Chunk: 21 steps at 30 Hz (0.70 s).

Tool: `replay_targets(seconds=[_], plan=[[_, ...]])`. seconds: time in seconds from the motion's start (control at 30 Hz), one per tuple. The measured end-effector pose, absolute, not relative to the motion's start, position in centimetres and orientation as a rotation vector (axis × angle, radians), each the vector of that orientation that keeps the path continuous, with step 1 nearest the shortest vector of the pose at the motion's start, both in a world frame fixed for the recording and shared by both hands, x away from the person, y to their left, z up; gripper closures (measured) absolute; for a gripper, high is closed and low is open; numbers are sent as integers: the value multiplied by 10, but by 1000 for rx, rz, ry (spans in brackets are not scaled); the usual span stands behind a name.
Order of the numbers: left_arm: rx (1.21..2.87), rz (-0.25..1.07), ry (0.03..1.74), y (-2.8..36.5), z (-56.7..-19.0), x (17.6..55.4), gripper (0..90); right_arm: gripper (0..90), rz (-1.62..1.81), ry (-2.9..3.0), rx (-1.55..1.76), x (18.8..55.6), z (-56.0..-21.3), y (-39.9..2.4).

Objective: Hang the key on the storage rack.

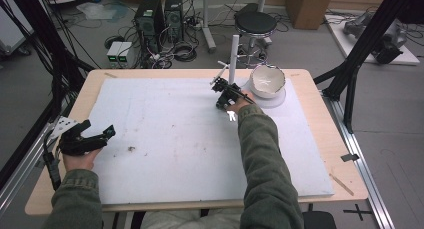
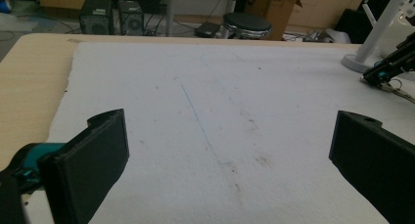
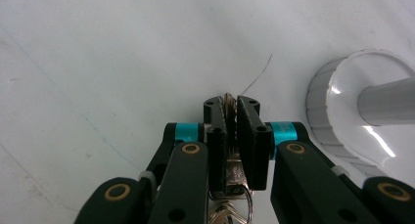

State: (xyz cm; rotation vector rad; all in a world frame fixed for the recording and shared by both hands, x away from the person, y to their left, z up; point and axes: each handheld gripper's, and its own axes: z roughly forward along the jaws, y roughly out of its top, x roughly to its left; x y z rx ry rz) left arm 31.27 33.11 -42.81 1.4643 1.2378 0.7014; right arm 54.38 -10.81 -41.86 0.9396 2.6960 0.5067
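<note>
My right gripper (image 3: 231,106) points down at the white mat (image 1: 175,139) with its jaws shut on a small bunch of metal keys (image 3: 228,100); their key ring (image 3: 236,205) hangs behind the jaws. From the high view this gripper (image 1: 222,96) is at the far middle of the mat, beside the white stand (image 1: 233,59). The left gripper view has it far right (image 2: 386,70), with the keys (image 2: 397,88) touching the mat. My left gripper (image 1: 97,130) rests at the mat's left edge, its jaws (image 2: 230,150) wide open with nothing between them.
A white bowl (image 1: 267,81) sits on the stand's round base (image 3: 337,82) at the far right of the wooden table (image 1: 320,119). A small dark speck (image 1: 131,149) lies on the mat. A stool (image 1: 256,23), computer towers (image 1: 150,19) and cables stand beyond the table.
</note>
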Motion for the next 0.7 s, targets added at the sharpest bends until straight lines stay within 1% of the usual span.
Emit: replay_targets(seconds=[0.2,0.7], plan=[[1466,701,1238,331,-428,313,17,830,506,2705,939,539,-415,-106],[1478,696,1233,329,-428,312,17,830,597,2626,899,522,-384,-109]])
